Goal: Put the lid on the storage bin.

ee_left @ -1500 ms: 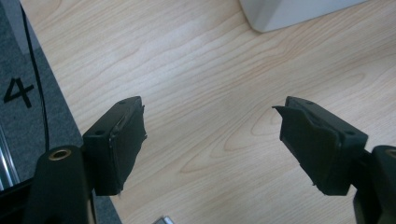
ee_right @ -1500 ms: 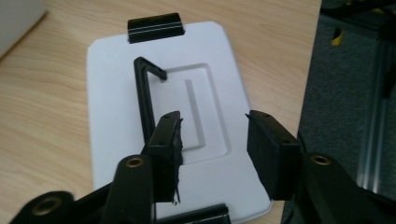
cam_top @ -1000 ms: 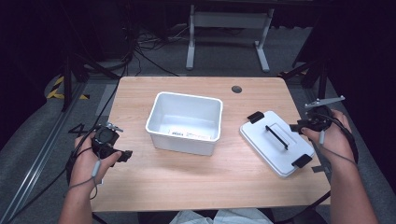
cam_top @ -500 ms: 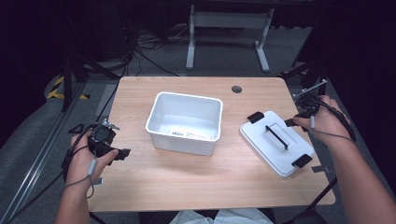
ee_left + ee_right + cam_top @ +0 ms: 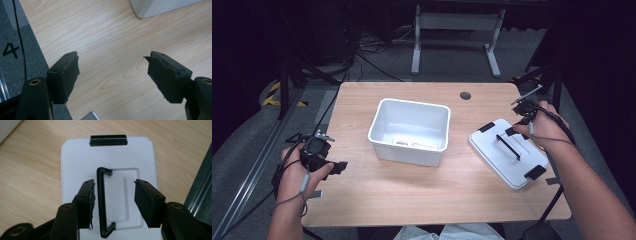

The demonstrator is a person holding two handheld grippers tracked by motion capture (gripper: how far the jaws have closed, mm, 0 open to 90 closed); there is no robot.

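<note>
I see a white lid (image 5: 508, 152) lying flat at the tabletop's (image 5: 412, 200) three o'clock side, with a black handle (image 5: 103, 203) down its middle and black clips (image 5: 108, 140) at its ends. An empty white bin (image 5: 410, 131) sits at the center, well apart from it. My right tool (image 5: 113, 195) hangs over the lid with its jaws spread, the handle between them, closer to one jaw. My left hand (image 5: 294, 172) holds the left tool (image 5: 113, 72) at eight o'clock, released, over bare wood near the edge.
</note>
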